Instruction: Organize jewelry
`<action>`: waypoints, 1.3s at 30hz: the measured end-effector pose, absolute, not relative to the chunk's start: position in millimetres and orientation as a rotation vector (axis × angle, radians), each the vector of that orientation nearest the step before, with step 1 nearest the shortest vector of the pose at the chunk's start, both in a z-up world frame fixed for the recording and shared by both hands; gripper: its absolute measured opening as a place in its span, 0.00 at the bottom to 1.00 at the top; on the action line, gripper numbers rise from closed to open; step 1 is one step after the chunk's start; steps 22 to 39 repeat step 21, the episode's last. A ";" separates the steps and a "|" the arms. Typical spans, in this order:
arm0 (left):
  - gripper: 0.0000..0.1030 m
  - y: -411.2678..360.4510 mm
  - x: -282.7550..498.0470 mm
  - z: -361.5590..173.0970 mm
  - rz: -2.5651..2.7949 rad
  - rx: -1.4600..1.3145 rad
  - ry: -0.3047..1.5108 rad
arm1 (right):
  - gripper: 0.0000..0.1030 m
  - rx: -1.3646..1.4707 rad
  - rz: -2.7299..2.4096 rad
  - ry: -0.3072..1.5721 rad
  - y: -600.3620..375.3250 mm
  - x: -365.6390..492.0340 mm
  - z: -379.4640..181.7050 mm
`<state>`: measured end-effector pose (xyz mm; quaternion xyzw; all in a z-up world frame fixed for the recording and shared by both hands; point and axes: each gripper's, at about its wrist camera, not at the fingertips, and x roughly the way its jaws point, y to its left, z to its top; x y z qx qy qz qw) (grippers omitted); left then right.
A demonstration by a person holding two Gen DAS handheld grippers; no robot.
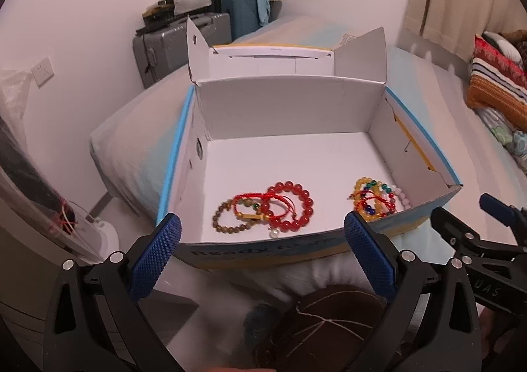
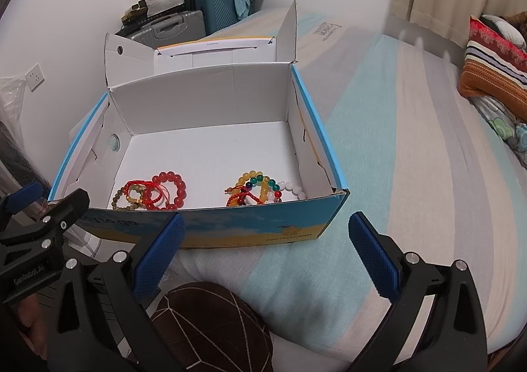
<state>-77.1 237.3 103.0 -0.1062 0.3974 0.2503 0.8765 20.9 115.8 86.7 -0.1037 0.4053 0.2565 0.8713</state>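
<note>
An open cardboard box (image 1: pixel 290 105) (image 2: pixel 210 98) with a white inside and blue outside stands on the bed. Near its front wall lie two heaps of bracelets. The left heap (image 1: pixel 263 209) (image 2: pixel 150 194) has red beads, red cord and brown beads. The right heap (image 1: pixel 375 195) (image 2: pixel 262 189) has yellow, green, blue and white beads. My left gripper (image 1: pixel 262 233) is open just in front of the box's front wall, holding nothing. My right gripper (image 2: pixel 266 230) is open as well, in front of the box's right front corner, with nothing between its fingers.
The box sits on a bed with a striped blue and grey sheet (image 2: pixel 411 141). A brown cushion (image 2: pixel 210 326) lies just below the grippers. Colourful pillows (image 2: pixel 494 59) lie at the right. Suitcases (image 1: pixel 210 29) stand against the far wall.
</note>
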 end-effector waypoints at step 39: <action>0.94 242.8 -78.6 103.9 0.533 -0.243 0.843 | 0.93 -0.217 0.540 0.847 121.1 18.2 83.0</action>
